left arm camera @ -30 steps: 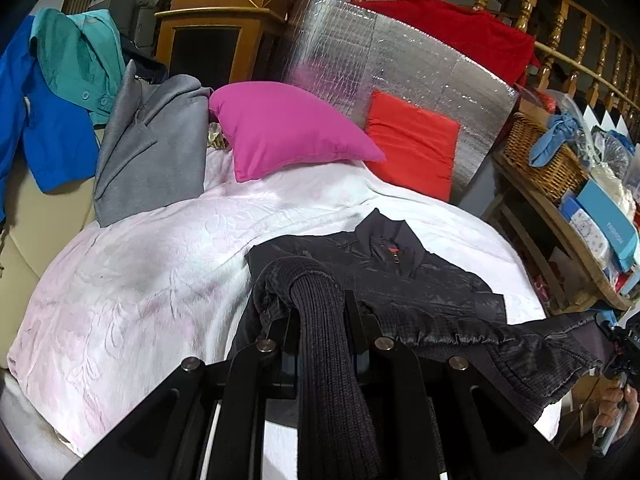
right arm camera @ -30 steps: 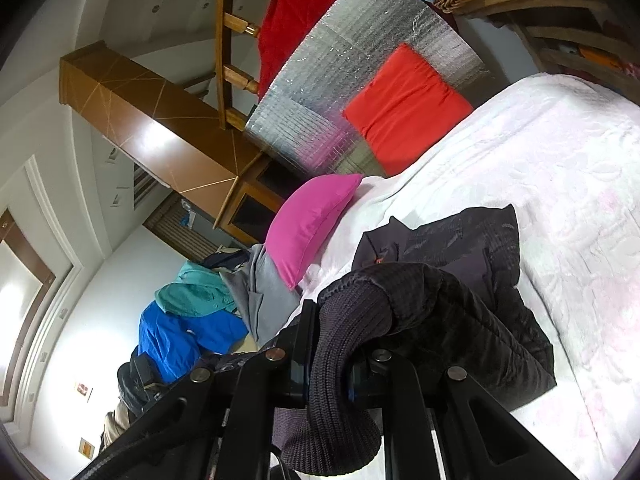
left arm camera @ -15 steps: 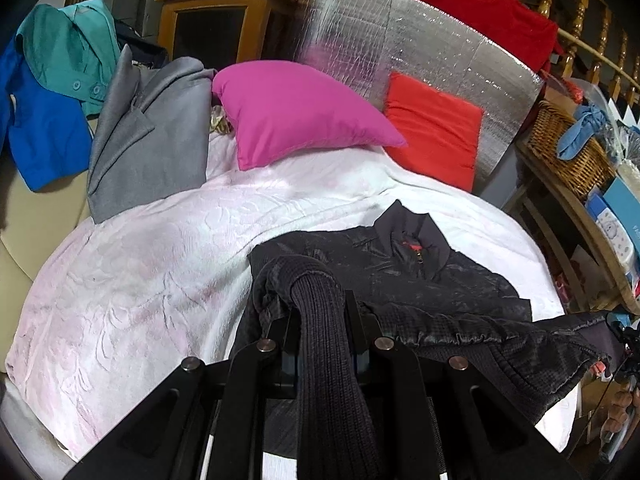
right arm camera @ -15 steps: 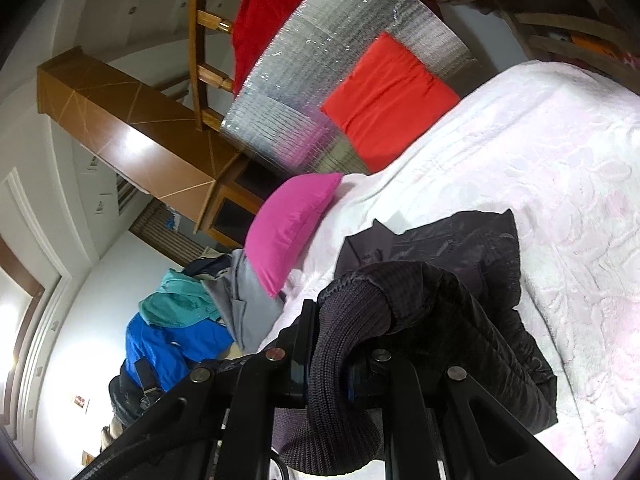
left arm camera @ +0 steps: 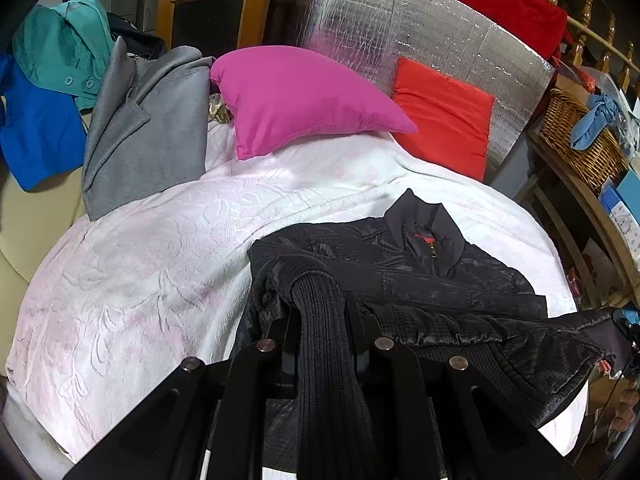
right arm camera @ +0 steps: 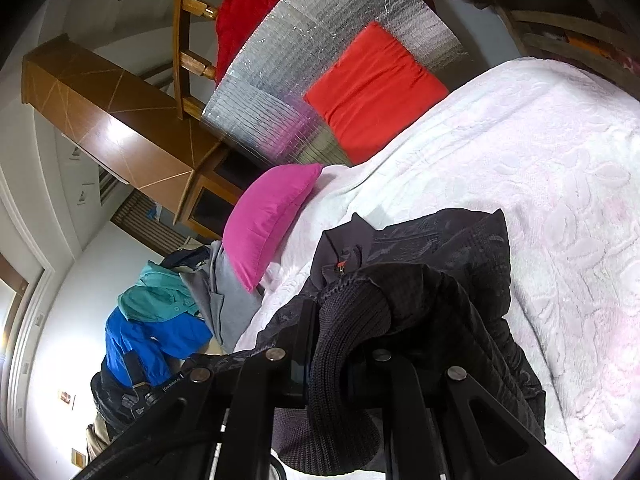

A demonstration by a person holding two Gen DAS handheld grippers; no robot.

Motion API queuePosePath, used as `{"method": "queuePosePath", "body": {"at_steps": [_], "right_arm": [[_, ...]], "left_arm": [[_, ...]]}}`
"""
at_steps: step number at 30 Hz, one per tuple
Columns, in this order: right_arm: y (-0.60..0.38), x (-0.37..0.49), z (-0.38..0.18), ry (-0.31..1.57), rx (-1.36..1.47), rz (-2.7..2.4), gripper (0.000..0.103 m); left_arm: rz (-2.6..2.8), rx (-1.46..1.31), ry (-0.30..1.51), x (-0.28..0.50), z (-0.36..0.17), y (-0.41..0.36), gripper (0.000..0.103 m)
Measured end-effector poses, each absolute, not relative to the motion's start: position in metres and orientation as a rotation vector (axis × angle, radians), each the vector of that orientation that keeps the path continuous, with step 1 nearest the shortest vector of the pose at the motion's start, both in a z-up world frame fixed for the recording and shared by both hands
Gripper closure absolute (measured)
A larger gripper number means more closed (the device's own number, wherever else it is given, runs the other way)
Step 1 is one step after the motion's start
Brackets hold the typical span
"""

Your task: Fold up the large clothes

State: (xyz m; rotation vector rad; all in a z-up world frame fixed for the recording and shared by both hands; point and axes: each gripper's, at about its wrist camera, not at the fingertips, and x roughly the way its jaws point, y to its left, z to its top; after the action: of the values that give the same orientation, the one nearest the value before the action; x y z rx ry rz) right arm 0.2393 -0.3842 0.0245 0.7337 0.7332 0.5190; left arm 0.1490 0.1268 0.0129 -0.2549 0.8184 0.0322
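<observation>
White embossed bedspread (left arm camera: 152, 280) covers the bed and fills most of both views, with a silver insulation panel (left arm camera: 420, 40) propped at its head, a magenta pillow (left arm camera: 296, 100) and a red cushion (left arm camera: 444, 116) leaning against it. A grey coat (left arm camera: 148, 128) hangs over the sofa edge beside blue and teal garments.

The black jacket (left arm camera: 400, 264) lies on the near part of the bed, collar toward the pillows, zip up. Its lower edge is lifted off the bed: the left gripper (left arm camera: 320, 320) has its fingers pressed together on the ribbed knit hem (left arm camera: 320, 340), and the right gripper (right arm camera: 336, 320) pinches another ribbed section (right arm camera: 348, 312) the same way.

The step looks like carrying the hem up toward the collar. To do it well, both hands should travel level and in step, keeping the fabric between them taut so the fold line lands straight, and let go only once the hem lies flat on the chest.

Only the left view shows the stretched span of hem running off to the right and the wicker basket (left arm camera: 580, 132). Only the right view shows the ceiling, the wall and the far side of the bedspread beyond the jacket.
</observation>
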Motion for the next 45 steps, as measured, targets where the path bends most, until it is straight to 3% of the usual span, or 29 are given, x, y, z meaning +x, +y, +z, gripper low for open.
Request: {"method": "queuePosePath", "body": {"at_steps": [34, 45], "right_arm": [[-0.376, 0.275, 0.001, 0.790, 0.695, 0.464, 0.091], [-0.375, 0.279, 0.027, 0.720, 0.687, 0.503, 0.091]], "left_arm": [[0.038, -0.243, 0.861, 0.186, -0.015, 0.125, 0.086], [-0.012, -0.249, 0.815, 0.190, 0.007, 0.132, 0.086]]}}
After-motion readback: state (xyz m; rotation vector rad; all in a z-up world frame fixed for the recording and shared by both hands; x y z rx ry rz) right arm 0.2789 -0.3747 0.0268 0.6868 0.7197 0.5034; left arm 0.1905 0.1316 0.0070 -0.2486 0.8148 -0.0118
